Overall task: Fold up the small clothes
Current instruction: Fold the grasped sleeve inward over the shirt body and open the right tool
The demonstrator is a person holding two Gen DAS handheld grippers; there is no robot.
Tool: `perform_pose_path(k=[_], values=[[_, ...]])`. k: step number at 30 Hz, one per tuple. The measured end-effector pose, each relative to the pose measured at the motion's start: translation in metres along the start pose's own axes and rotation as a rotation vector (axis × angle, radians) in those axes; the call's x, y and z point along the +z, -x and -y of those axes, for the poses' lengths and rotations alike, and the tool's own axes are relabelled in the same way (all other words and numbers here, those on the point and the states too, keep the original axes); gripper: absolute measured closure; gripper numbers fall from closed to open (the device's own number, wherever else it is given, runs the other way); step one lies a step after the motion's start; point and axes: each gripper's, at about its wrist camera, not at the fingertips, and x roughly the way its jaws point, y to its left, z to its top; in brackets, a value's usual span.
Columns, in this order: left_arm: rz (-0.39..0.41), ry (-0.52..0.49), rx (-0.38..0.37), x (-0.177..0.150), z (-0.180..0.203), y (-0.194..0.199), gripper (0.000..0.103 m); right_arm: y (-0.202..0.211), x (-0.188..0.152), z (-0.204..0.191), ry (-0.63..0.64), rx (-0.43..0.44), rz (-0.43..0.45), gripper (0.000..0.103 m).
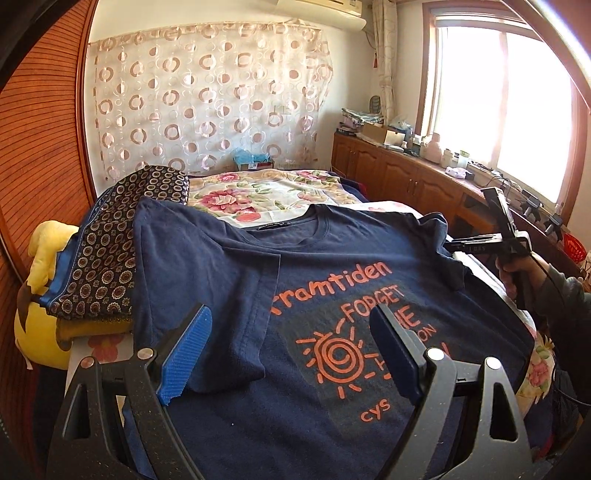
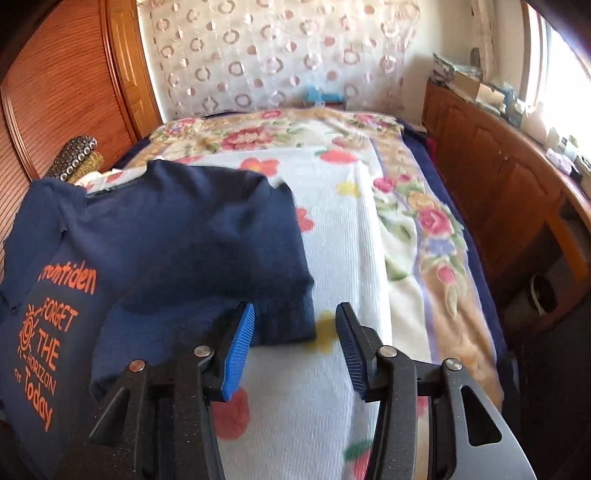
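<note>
A floral bedspread [image 2: 369, 229] stretches ahead of both tools. On it, a navy T-shirt [image 1: 332, 295] lies under the left gripper [image 1: 291, 350], whose fingers stand wide apart over the orange print, holding nothing. The right gripper [image 2: 295, 347] hangs partly parted and empty, the folded sleeve [image 2: 207, 251] just left of its fingertips. Likely risk: a shallow pinch would drag the fold crooked.

Bedroom. Bed [image 2: 369, 229] with floral blanket fills centre. Sheer circle-print curtain [image 1: 207, 96] hung across back wall. Ribbed wooden wardrobe [image 1: 40, 147] at left. Low wooden cabinets [image 1: 399, 173] along right, top cluttered. Window [image 1: 495, 88] above, strong daylight, blown out. Air conditioner [image 1: 343, 14] high on wall.
</note>
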Motion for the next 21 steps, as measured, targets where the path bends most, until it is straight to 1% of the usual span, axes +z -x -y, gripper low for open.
perform_pose_path(k=[1,2,5,7,11,14,17,18,19,21], values=[[-0.002,0.003,0.0,-0.001,-0.001,0.0,0.015,0.0,0.003,-0.005,0.008,0.033,-0.004,0.096],[-0.003,0.005,0.001,-0.001,-0.003,0.0,0.015,0.004,0.006,-0.007,0.026,0.037,0.008,0.098],[-0.004,0.011,0.005,-0.002,-0.005,-0.001,0.015,0.019,0.019,-0.029,0.078,0.069,0.054,0.099],[-0.004,0.015,0.007,-0.003,-0.006,0.0,0.015,0.031,0.029,-0.042,0.089,0.095,0.09,0.1],[-0.006,0.019,0.007,-0.004,-0.007,-0.001,0.015,0.061,0.047,-0.096,0.178,0.17,0.174,0.1],[-0.006,0.021,0.003,-0.006,-0.008,0.001,0.015,0.064,0.057,-0.124,0.23,0.203,0.19,0.1],[-0.008,0.023,0.005,-0.007,-0.009,0.001,0.015,0.055,0.07,-0.147,0.26,0.188,0.188,0.1],[-0.01,0.025,0.005,-0.007,-0.01,0.001,0.015,0.051,0.071,-0.15,0.265,0.189,0.185,0.096],[-0.01,0.028,0.006,-0.007,-0.01,0.001,0.015,0.046,0.073,-0.155,0.272,0.191,0.171,0.086],[-0.011,0.032,0.007,-0.009,-0.011,0.002,0.015,0.037,0.072,-0.159,0.256,0.194,0.155,0.075]])
